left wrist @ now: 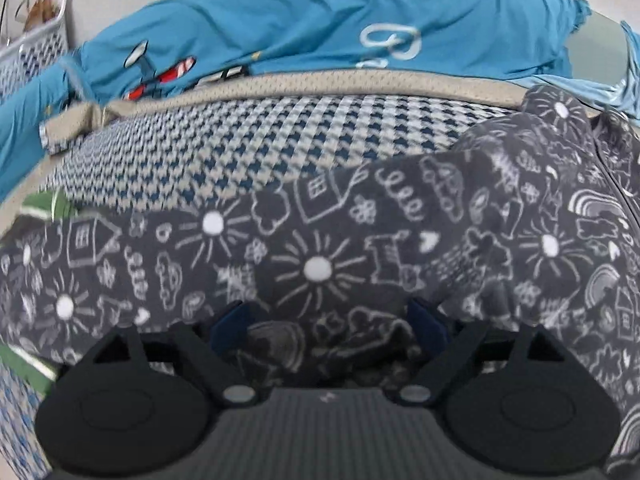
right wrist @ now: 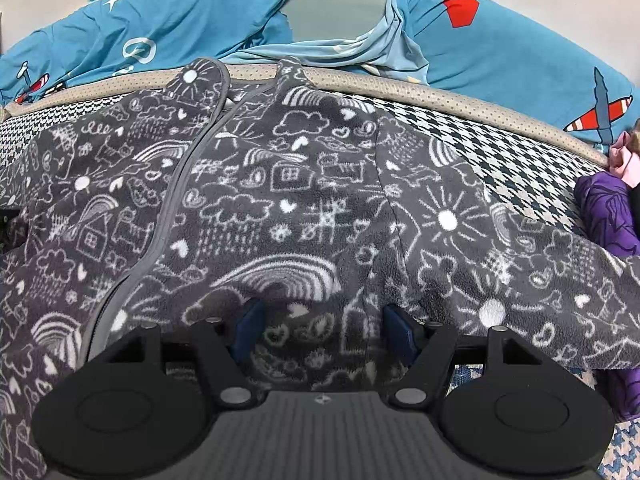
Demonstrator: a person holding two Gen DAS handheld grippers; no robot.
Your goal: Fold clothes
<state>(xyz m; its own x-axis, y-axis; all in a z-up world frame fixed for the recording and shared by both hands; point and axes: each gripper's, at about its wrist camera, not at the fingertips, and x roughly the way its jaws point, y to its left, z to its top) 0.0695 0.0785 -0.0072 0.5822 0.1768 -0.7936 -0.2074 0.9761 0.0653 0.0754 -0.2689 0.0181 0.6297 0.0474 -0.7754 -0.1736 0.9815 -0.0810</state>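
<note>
A houndstooth-patterned bed surface [right wrist: 472, 136] with a beige dotted border [right wrist: 400, 90] carries everything. Along its far edge lies a wide blue cloth [right wrist: 500, 56] printed with red-and-white planes and a white star.

Spread over the near part of the bed is the dark grey fleece garment [right wrist: 288, 200], covered in white doodles of suns, rainbows, houses and clouds. Its grey-edged zip seam runs from the far collar down to the near left in the right wrist view, and one sleeve reaches toward the right.

At the right edge sit a purple cloth [right wrist: 600, 212] and, just beyond it, a bit of pink fabric [right wrist: 622, 158]. A white mesh basket [left wrist: 36, 48] stands at the far left in the left wrist view.

The right tool [right wrist: 322, 330] has its blue pads against a raised bunch of the fleece, gripping it. The left tool [left wrist: 328, 326] stands wide apart, fleece lying loosely between its fingers.
</note>
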